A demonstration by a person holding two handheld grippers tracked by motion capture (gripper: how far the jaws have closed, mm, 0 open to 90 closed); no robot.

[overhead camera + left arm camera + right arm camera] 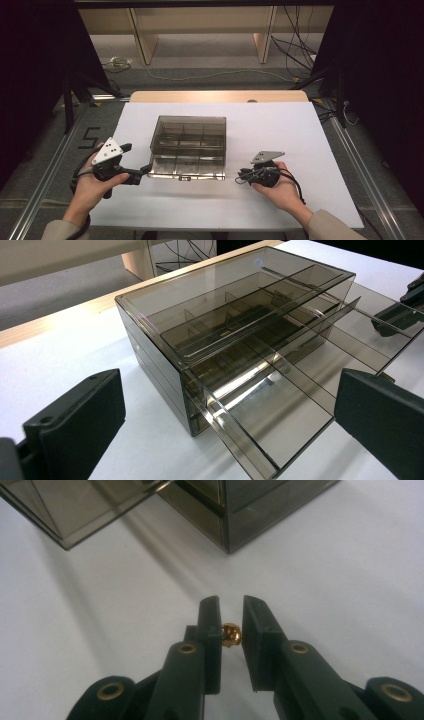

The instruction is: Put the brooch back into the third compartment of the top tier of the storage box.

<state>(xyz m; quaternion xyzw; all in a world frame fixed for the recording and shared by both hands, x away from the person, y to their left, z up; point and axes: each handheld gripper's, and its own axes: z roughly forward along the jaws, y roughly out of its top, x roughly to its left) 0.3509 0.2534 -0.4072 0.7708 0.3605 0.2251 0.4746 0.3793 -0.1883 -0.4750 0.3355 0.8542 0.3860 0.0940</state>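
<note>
While the right tool (231,611) pinches a small shiny gold bead (231,634) between its two black jaws, which stand nearly together with the bead pressed on both sides, the left tool (145,170) stands wide open with nothing between its jaws. The landmark is the smoky transparent plastic drawer box (189,141) with its inner dividers, standing in the middle of the white desk (280,125). In the high view the right tool (243,175) lies just to the right of the box's near corner, held in the person's right hand (280,187), its tips pointing towards the box, apart from it. In the right gripper view the bead sits close above the white desk, near that corner of the box. One shallow tinted drawer (280,410) is pulled out of the box's near face towards the person. In the left gripper view the drawer's outer corner lies between the widely parted jaws; whether either jaw touches it cannot be told. In the high view the left tool, in the left hand (92,187), sits just beside the box's near left corner.
</note>
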